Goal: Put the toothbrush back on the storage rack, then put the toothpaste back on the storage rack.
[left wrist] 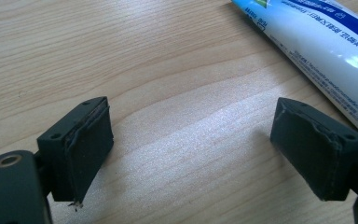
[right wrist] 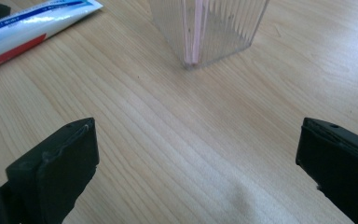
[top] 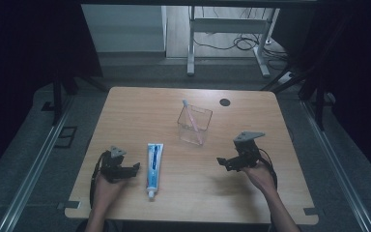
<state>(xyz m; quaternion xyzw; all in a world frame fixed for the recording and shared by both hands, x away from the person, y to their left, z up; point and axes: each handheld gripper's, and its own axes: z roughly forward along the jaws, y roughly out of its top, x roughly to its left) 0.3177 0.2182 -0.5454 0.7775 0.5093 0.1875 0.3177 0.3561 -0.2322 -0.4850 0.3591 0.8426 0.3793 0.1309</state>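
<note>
Toothpaste tube (top: pixel 154 168) lies flat on the wooden table (top: pixel 125 106), near-left of centre, cap toward me and crimped end pointing far. Clear square cup (top: pixel 194 124) stands upright a little beyond and to the right of it, with a pink toothbrush (top: pixel 192 121) leaning inside. Tube and cup are apart, not touching.

Left gripper (top: pixel 125 170) sits low, just left of the tube; its jaws stand wide apart with nothing between them. In the left gripper view the tube (left wrist: pixel 317 42) runs just beyond the right-hand jaw, close by, though I cannot tell whether they touch. Right gripper (top: pixel 227 163) hovers near-right of the cup, jaws likewise spread and empty; its own view looks straight at the cup base (right wrist: pixel 209 32).

Judgement: the step in hand looks like picking up the tube with the left gripper, probably to stand it in the cup.

Notes for doing it well:
- Slide left gripper rightward so the jaws straddle the tube across its width, not along it.
- Grip at mid-body or nearer the cap, where the tube is fuller; the flat far end may slip.
- Close gently, since the tube should be soft.
- Keep right gripper ready to steady the cup, which looks light and could tip with the toothbrush leaning in it.
</note>
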